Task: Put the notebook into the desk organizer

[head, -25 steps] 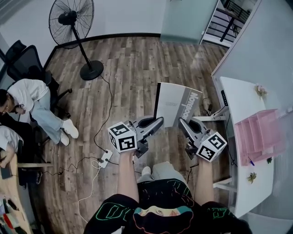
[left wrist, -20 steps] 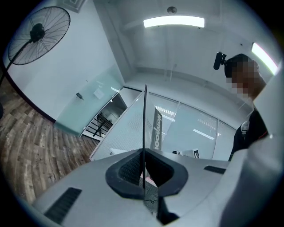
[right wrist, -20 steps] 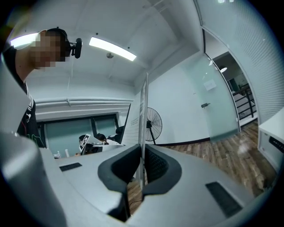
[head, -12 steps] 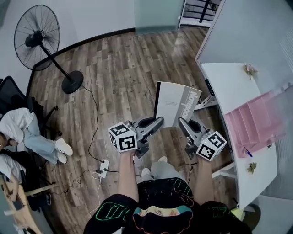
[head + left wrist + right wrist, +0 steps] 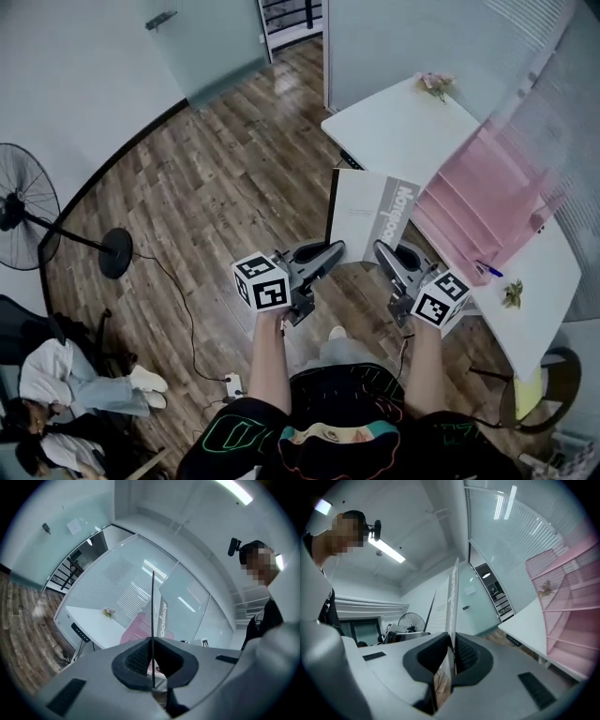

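I hold a grey-white notebook [image 5: 370, 216] upright in the air between both grippers, in front of my body. My left gripper [image 5: 339, 248] is shut on its lower left corner; in the left gripper view [image 5: 153, 658] the thin edge of the notebook [image 5: 153, 611] runs straight up from the pads. My right gripper [image 5: 378, 247] grips the lower right corner, and its jaws are opening slightly with the notebook [image 5: 452, 606] still between the pads [image 5: 451, 656]. The pink desk organizer [image 5: 483, 202] stands on the white desk [image 5: 394, 127], just right of the notebook.
A small flower [image 5: 433, 84] lies at the desk's far end; a pen [image 5: 487, 270] and a small plant [image 5: 512, 295] lie at its near end. A standing fan [image 5: 19, 211], a seated person [image 5: 66, 384] and a power strip [image 5: 232, 382] are on the wooden floor at left.
The head view has swung round: the desk and pink organizer have come closer to the notebook, the fan has slid to the left edge. Both grippers keep the notebook in the same hold.
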